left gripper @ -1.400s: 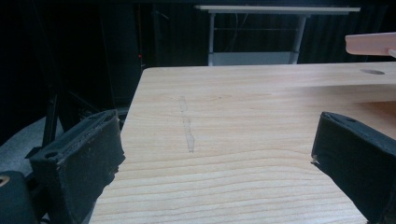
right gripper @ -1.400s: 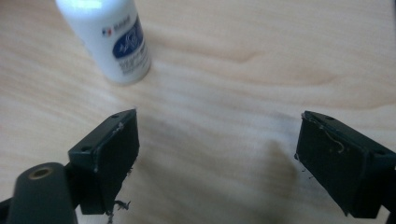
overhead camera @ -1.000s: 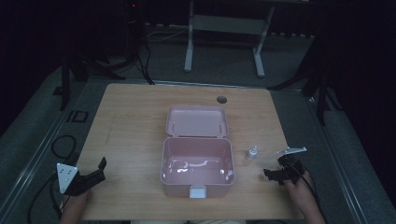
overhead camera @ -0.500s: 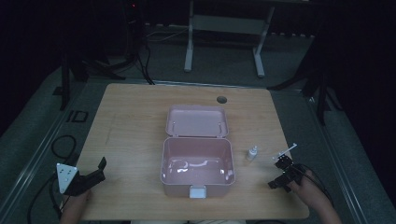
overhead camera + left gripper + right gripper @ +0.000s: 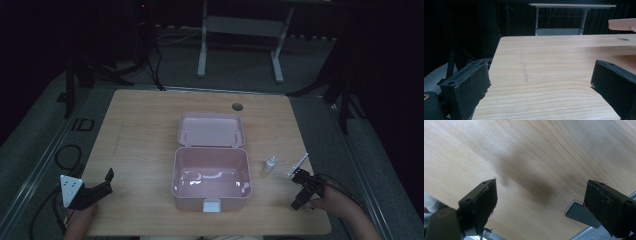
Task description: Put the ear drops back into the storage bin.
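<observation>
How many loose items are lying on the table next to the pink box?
2. A small white bottle stands just right of the pink box, and a thin white stick lies further right, near the right gripper. Anything behind the raised lid would be hidden.

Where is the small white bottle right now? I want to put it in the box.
In the high view, the small white bottle stands on the table just right of the open pink box, beside a white stick.

My right gripper (image 5: 541, 202): jaws spread wide over bare wooden table (image 5: 529, 150). A dark shadow lies between them. A flat grey-white strip (image 5: 580, 213) pokes out beside one jaw, near the table edge.
</observation>
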`<control>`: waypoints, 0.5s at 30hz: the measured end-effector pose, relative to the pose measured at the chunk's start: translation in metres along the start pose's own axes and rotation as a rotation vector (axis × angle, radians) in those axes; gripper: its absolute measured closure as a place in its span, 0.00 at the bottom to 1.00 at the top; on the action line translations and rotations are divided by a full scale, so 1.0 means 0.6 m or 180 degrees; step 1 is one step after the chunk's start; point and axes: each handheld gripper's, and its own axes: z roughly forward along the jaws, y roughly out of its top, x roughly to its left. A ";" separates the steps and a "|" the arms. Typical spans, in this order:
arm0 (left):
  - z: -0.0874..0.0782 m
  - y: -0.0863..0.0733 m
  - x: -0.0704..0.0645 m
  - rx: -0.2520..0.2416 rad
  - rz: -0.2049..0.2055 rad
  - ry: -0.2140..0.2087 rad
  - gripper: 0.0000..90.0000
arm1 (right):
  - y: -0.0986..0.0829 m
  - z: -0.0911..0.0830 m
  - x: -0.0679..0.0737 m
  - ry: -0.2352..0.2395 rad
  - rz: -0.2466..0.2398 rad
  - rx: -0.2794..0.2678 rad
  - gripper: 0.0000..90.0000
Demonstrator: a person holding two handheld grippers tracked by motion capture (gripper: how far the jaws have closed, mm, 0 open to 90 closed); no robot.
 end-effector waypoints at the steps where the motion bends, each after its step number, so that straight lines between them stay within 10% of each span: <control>1: 0.000 0.000 0.000 0.0000 0.0000 -0.0002 0.02 | 0.001 -0.002 0.001 -0.0013 -0.0031 0.0024 0.13; 15: 0.000 0.000 0.000 -0.0004 -0.0006 -0.0007 0.02 | 0.030 -0.017 -0.026 -0.0115 0.0090 -0.0042 0.15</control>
